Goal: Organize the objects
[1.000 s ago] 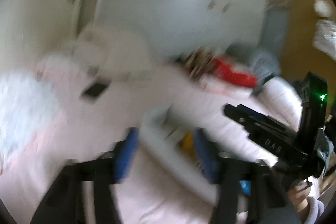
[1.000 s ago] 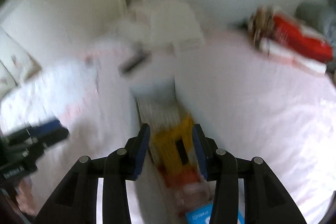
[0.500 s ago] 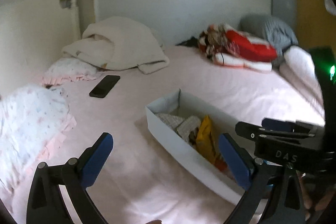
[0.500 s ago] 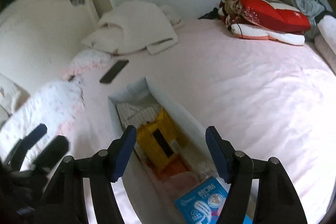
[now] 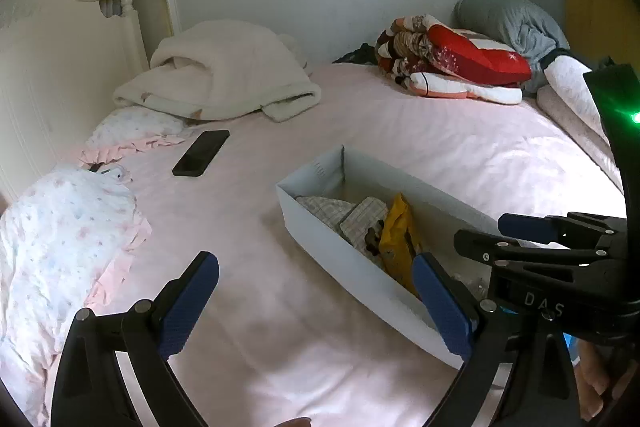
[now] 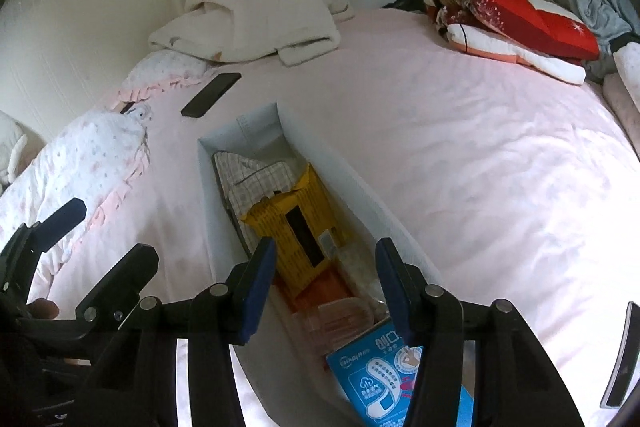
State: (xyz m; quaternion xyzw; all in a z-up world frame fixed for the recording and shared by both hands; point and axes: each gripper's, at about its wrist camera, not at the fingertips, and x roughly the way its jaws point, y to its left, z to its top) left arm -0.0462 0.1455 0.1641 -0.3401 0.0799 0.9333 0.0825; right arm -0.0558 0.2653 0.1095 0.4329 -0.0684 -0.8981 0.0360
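Pink bedding covers the bed where all of this lies, with a white headboard at the far left.

Right tongs hang over the near half of the long white box. Earlier frames are given, and their jaws have just been closing from a wider gape; they now stand half open with nothing pressed between the pads, the yellow packet and an orange item lying under the gap. Left tongs are spread wide and empty, one pad over bare sheet and the other in front of the box's near wall.

Inside the box, from the far end: checked cloth, then the yellow packet, then clear wrapped items, then a blue-and-white packet nearest the camera. A black phone lies loose on the bed, well apart from the box, near a folded cream blanket.

My reading is that the step in hand is a reach into the box, probably for the yellow packet. The next move would call for lowering the right tongs straight between the box walls and centring the packet before closing; the thin walls may flex or shift.
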